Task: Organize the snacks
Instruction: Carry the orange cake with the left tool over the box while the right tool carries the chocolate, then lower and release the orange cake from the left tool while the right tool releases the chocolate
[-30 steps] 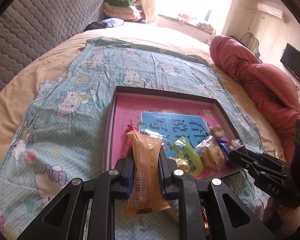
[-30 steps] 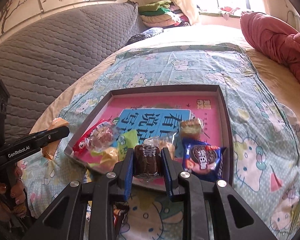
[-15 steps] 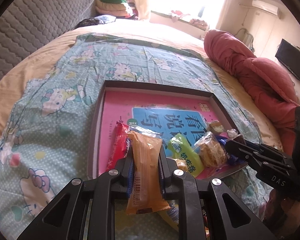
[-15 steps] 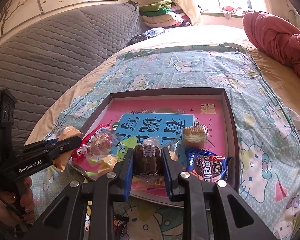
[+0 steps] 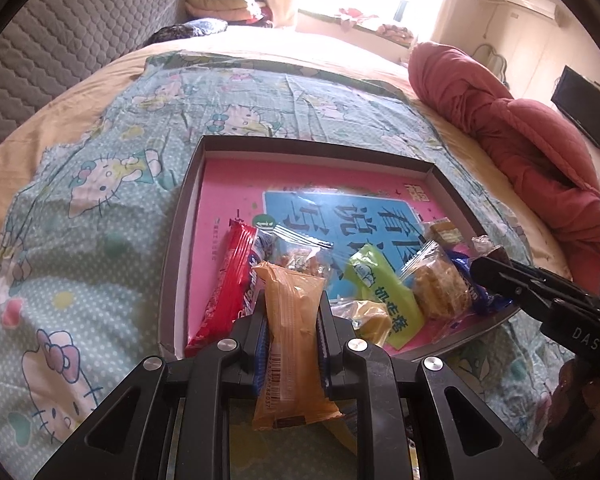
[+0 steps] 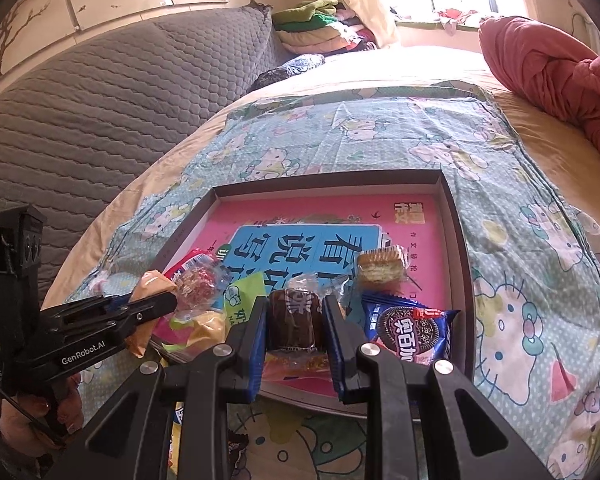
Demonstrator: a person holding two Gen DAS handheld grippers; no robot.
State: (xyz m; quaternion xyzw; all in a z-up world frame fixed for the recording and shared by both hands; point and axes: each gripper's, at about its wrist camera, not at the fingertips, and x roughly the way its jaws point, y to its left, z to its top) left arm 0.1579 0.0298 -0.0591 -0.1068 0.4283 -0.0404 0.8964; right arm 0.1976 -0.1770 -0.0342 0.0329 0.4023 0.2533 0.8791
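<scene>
Downward-tilted, both tongs — left tongs [image 5: 292, 320], right tongs [image 6: 296, 320] — clamp snacks.

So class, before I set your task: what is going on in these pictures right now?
A person is sorting snacks on a bed, a claw in each hand. The left claw is shut on an orange wrapped snack, and the right claw is shut on a brown wrapped cake. Both hover at the near edge of a shallow box that already holds several snacks, among them a blue cookie packet and a red packet.
</scene>
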